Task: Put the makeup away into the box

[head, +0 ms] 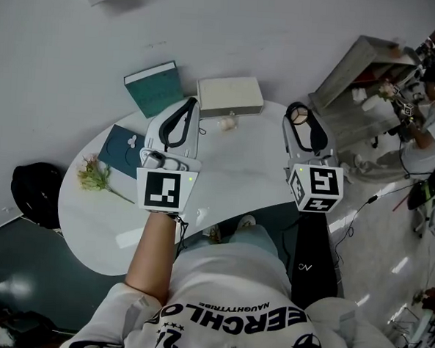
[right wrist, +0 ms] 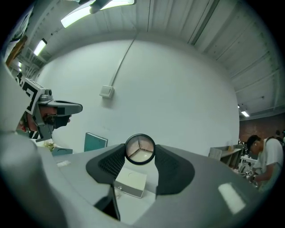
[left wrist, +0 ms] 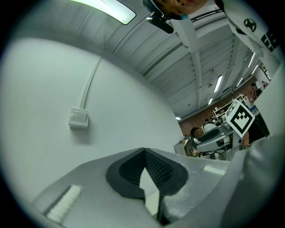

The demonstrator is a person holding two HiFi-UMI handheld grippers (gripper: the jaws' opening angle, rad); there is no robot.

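Aloft over the white table (head: 236,171), the right gripper (head: 306,132) clamps a round makeup compact (right wrist: 140,149) by its rim, short of the cream box (head: 230,95). It looks light, rigid, probably slick and breakable. The left gripper (left wrist: 143,155) hangs closed, empty.

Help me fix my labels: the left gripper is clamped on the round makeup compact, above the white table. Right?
No. The right gripper is clamped on the round makeup compact, above the white table; the right gripper view shows it between those jaws. The left gripper view shows the left gripper shut on nothing.
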